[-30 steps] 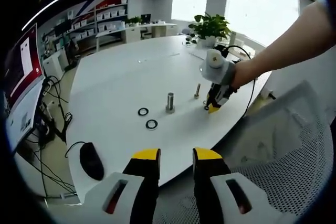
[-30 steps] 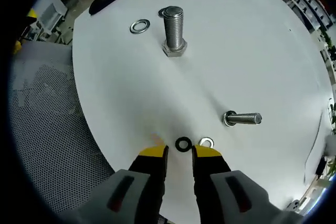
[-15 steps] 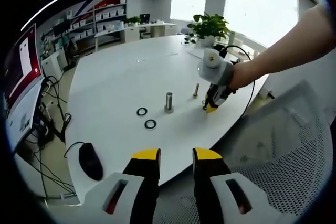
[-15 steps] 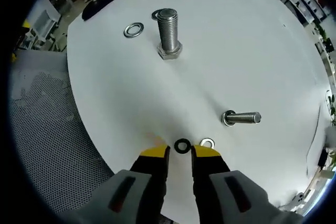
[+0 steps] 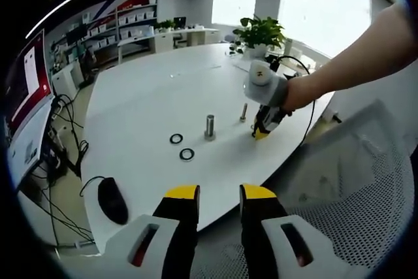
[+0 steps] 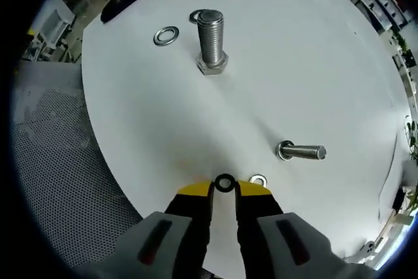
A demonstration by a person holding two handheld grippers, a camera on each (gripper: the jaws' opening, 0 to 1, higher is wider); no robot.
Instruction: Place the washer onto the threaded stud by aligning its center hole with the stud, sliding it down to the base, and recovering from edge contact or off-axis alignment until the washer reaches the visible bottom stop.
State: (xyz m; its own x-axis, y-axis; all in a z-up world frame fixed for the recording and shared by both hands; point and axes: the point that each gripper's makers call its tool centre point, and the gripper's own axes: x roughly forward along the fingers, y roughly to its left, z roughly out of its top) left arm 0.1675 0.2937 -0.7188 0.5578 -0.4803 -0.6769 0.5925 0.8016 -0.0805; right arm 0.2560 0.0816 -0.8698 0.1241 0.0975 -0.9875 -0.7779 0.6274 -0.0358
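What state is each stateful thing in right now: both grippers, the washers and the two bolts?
right gripper: jaws closing around the dark washer, grip not certain
dark washer: on the table between the right jaw tips
small silver washer: flat on the table beside the right jaw
large bolt: upright on its head, thread bare
small bolt: lying on its side
left gripper: open, empty

No lettering, label, brand or number can be read anywhere in either view. The flat computer monitor with a red-and-white screen (image 5: pixel 26 89), seen at the edge of the left gripper view, carries content too small and blurred to make out, as do the white boxes on the far wall shelves (image 5: pixel 134 17).
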